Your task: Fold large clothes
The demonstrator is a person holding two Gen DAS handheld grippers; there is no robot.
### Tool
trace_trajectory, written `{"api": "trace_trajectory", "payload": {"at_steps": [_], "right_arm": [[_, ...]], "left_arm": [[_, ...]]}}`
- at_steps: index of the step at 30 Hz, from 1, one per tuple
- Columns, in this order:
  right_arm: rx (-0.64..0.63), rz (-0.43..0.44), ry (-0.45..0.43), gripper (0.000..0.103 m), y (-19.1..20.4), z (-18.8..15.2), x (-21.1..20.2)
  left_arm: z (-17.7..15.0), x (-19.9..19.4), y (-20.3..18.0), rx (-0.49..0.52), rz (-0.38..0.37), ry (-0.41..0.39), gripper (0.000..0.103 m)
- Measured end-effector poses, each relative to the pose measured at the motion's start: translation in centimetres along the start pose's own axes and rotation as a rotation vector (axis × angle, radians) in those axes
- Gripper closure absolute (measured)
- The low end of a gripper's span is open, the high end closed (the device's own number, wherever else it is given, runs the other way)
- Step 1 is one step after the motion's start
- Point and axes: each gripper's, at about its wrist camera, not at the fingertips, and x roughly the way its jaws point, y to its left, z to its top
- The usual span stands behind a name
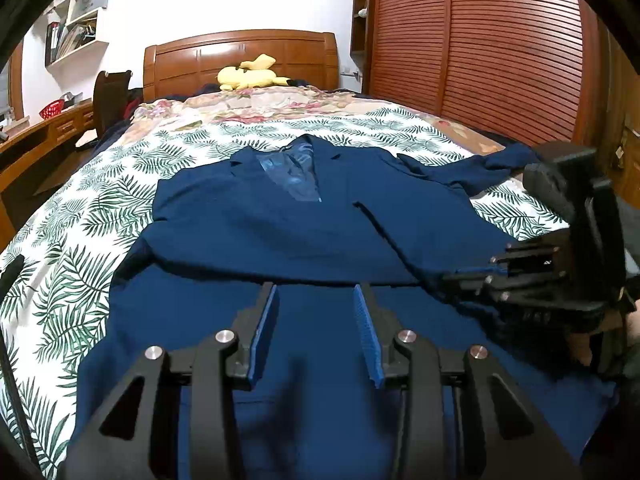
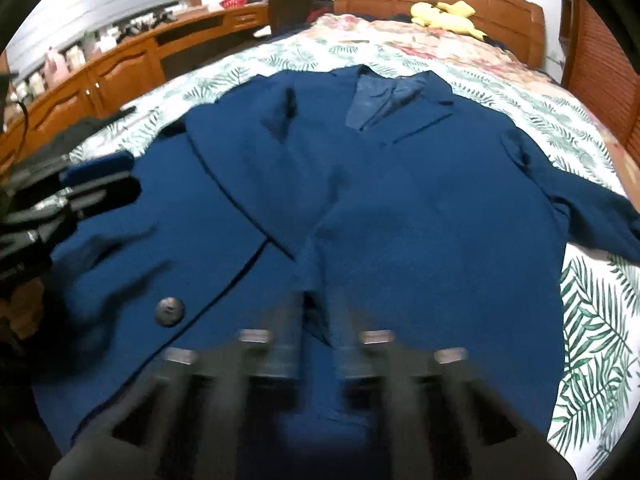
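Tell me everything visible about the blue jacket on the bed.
The jacket is dark blue, woven-looking, with lapels, shiny lighter blue lining at the open neck and one dark button. It lies front up, collar toward the headboard, on the leaf-print cover; one sleeve stretches sideways, the other seems folded over the chest.

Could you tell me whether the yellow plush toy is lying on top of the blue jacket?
No, the yellow plush toy lies by the headboard, far from the blue jacket.

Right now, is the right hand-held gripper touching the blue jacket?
Touching. In the left wrist view, the right hand-held gripper is closed on the blue jacket at its front edge.
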Motion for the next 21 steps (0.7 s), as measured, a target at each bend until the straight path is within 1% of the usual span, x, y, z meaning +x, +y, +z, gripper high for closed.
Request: {"api": "trace_trajectory", "payload": {"at_steps": [2, 5, 9, 11, 16, 19, 21], "right_arm": [[-0.003, -0.018, -0.031, 0.098, 0.0, 0.3, -0.9], [0.013, -0.050, -0.107, 0.098, -0.2, 1.0, -3.5], [0.069, -0.101, -0.234, 0.099, -1.3, 1.8, -8.1], [0.098, -0.111, -0.280, 0.099, -1.8, 2.0, -9.9], [0.151, -0.124, -0.359, 0.099, -2.5, 2.6, -13.6], [0.193, -0.149, -0.420, 0.099, -2.9, 2.7, -15.8], [0.218, -0.169, -0.423, 0.099, -3.5, 2.8, -16.5]], "left_arm": [[-0.1, -0.1, 0.0, 0.003, -0.003, -0.002, 0.066], [-0.1, -0.4, 0.0, 0.005, -0.007, -0.008, 0.066], [-0.2, -1.0, 0.3, 0.005, -0.010, -0.022, 0.066], [-0.3, -1.3, 0.5, 0.003, -0.010, -0.027, 0.066], [-0.3, -1.9, 0.9, -0.002, -0.009, -0.041, 0.066], [-0.3, -2.2, 0.9, -0.005, -0.012, -0.055, 0.066], [-0.3, -2.2, 0.9, -0.004, -0.012, -0.058, 0.066]]}}
